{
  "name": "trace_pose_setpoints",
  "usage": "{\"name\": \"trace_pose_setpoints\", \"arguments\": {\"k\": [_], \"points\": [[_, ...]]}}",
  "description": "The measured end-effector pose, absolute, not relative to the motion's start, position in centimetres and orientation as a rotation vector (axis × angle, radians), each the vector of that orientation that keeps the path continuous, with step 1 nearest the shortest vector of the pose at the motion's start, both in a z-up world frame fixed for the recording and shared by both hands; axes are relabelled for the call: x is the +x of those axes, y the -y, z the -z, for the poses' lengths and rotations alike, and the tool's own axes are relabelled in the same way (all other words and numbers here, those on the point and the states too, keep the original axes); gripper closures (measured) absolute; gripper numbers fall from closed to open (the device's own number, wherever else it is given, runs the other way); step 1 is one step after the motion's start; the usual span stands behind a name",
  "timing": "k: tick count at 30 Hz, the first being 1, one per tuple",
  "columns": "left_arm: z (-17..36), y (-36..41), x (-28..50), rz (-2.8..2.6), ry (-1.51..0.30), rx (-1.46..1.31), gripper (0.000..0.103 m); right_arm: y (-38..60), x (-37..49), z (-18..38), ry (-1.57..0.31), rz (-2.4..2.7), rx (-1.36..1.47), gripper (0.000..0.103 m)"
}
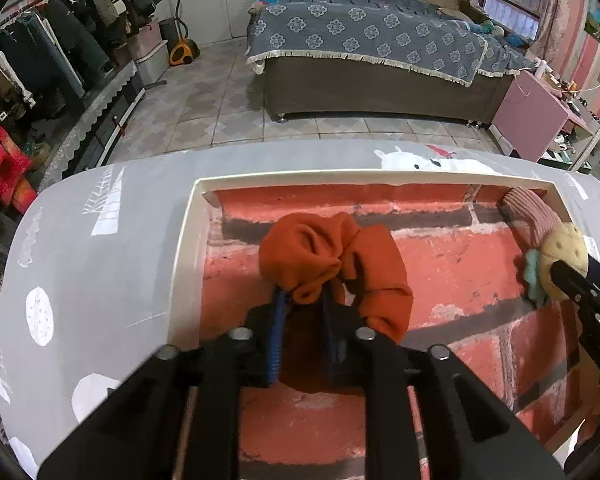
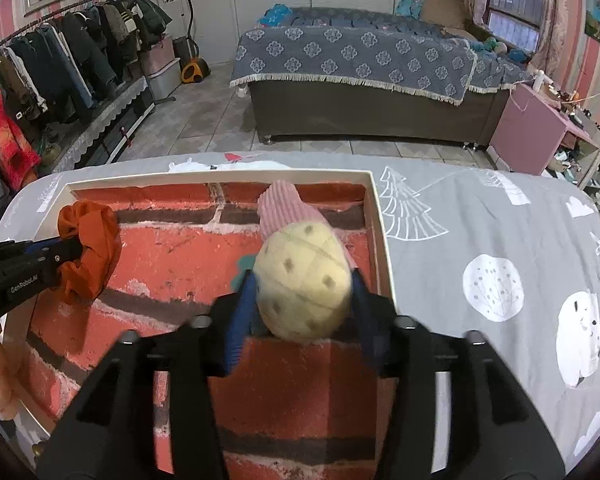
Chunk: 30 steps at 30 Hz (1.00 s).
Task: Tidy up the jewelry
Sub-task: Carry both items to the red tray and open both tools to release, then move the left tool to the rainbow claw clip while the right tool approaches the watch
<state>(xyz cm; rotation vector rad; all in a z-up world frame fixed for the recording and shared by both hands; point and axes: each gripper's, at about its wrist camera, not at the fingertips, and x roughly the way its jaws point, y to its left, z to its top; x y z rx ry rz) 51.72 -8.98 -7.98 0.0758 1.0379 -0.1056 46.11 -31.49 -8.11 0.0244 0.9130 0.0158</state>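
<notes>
A white-rimmed tray [image 1: 188,240] lined with a red brick print sits on the grey table. My left gripper [image 1: 304,300] is shut on an orange scrunchie [image 1: 332,264] over the tray's left part; it also shows in the right wrist view [image 2: 90,252]. My right gripper [image 2: 304,292] is shut on a yellow plush pineapple ornament [image 2: 304,284] joined to a pink ribbed scrunchie [image 2: 284,204], at the tray's right side [image 2: 382,240]. The ornament [image 1: 564,256] and pink scrunchie [image 1: 530,212] also show in the left wrist view, with the right gripper's fingers [image 1: 580,284].
The table has a grey cloth [image 2: 500,248] with white tree and animal prints. Beyond its far edge are a tiled floor, a bed [image 2: 360,68], a clothes rack [image 2: 60,60] at left and a pink cabinet [image 2: 528,128] at right.
</notes>
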Motion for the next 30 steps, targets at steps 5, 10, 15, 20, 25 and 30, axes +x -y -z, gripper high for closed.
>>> {"name": "trace_pose_setpoints", "arguments": {"k": [5,10,15,20,25,30], "points": [[6.4,7.8,50.7,0.09,-1.009,0.061,0.052,31.8,44.7,6.3,-0.861,-0.044,0.04,0.036],[3.7,6.7,48.6,0.083,-0.949,0.046,0.032,32.2,42.0,2.9,-0.781,-0.035,0.051,0.018],[0.4,5.2,46.0,0.094,-0.891,0.025,0.026,31.9,38.5,-0.2,-0.712,-0.012,0.013,0.005],[-2.7,3.7,42.5,0.107,-0.823,0.021,0.015,31.2,34.5,-2.3,-0.672,0.015,-0.037,0.004],[-4.4,2.5,38.5,0.12,-0.78,0.04,0.013,31.9,30.2,-3.5,-0.656,0.027,-0.016,0.004],[-4.9,1.0,34.4,0.12,-0.765,0.057,0.013,32.7,25.6,-4.0,-0.638,0.056,0.003,0.004]]}}
